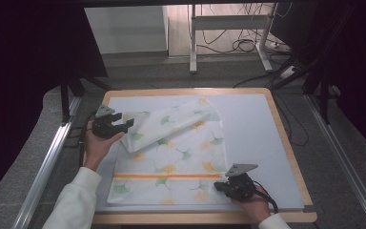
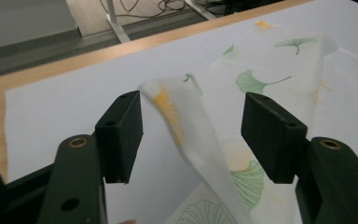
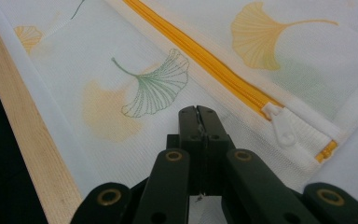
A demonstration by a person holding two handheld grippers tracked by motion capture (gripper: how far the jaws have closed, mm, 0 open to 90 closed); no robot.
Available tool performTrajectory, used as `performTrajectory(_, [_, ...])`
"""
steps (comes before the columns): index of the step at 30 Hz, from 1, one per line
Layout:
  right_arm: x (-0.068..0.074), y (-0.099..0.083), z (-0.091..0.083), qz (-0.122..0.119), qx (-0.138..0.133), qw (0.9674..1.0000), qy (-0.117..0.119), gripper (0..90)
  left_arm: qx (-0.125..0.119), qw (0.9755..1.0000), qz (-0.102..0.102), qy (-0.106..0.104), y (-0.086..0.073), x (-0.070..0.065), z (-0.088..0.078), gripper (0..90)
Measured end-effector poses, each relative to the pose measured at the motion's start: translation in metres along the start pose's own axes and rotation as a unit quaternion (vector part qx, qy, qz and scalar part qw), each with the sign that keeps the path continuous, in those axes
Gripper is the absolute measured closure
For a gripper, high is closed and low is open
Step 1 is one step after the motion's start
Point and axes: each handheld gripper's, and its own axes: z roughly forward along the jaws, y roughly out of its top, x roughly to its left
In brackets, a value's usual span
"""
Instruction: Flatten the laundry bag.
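Flat on the pale mat (image 1: 252, 129) of the wooden worktop (image 1: 286, 143): a white mesh laundry bag (image 1: 181, 157) printed with green and yellow ginkgo leaves, its far left corner folded over onto itself. Across the near part, a yellow zipper (image 1: 167, 176), with its white pull (image 3: 283, 127) at the right end.

Left tongs (image 1: 124, 125), held at the bag's left edge, released: jaws wide apart in the left gripper view, a raised flap of the folded mesh (image 2: 186, 121) standing between them, touching neither pad as far as can be told.

Right tongs (image 1: 219, 187), at the near right corner of the bag, clenched: jaws pressed together in the right gripper view, tips down on the mesh just beside the zipper pull. Cannot tell whether any fabric caught between them.

Beyond the worktop, grey floor with table legs (image 1: 193, 43) and loose cables (image 1: 248, 45).
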Motion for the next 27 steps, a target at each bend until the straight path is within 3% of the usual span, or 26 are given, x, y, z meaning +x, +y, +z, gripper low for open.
performTrajectory(3, [0.000, 0.000, 0.000, 0.000, 0.000, 1.0000, 0.000, 89.0, -0.018, 0.9994, 0.019, 0.021, 0.004, -0.008, -0.013, 34.6])
performTrajectory(6, [0.000, 0.000, 0.000, 0.001, -0.001, 1.0000, 0.000, 89.0, -0.028, 0.9995, 0.014, 0.005, 0.006, -0.010, -0.024, 34.1])
performTrajectory(11, [-0.001, 0.000, 0.000, 0.000, -0.001, 1.0000, 0.001, 88.9, -0.033, 0.9980, 0.003, -0.053, 0.007, -0.028, -0.028, 40.0])
performTrajectory(14, [0.000, 0.000, 0.000, 0.000, -0.001, 1.0000, 0.001, 88.9, -0.027, 0.9961, 0.013, -0.083, 0.007, -0.047, -0.022, 47.9])
performTrajectory(17, [0.000, 0.000, 0.000, -0.001, -0.001, 1.0000, 0.000, 88.7, 0.001, 0.9918, 0.034, -0.123, 0.004, -0.064, -0.014, 68.7])
performTrajectory(20, [0.000, -0.001, 0.000, 0.000, -0.001, 1.0000, 0.000, 88.7, 0.025, 0.9896, 0.053, -0.132, -0.003, -0.077, -0.005, 82.8])
performTrajectory(23, [0.000, -0.001, 0.000, -0.001, -0.001, 1.0000, 0.000, 88.6, 0.044, 0.9883, 0.056, -0.135, -0.014, -0.084, 0.005, 89.4])
performTrajectory(27, [0.000, 0.000, 0.000, -0.002, -0.001, 1.0000, 0.000, 88.6, 0.076, 0.9850, 0.059, -0.143, -0.029, -0.089, 0.016, 90.0])
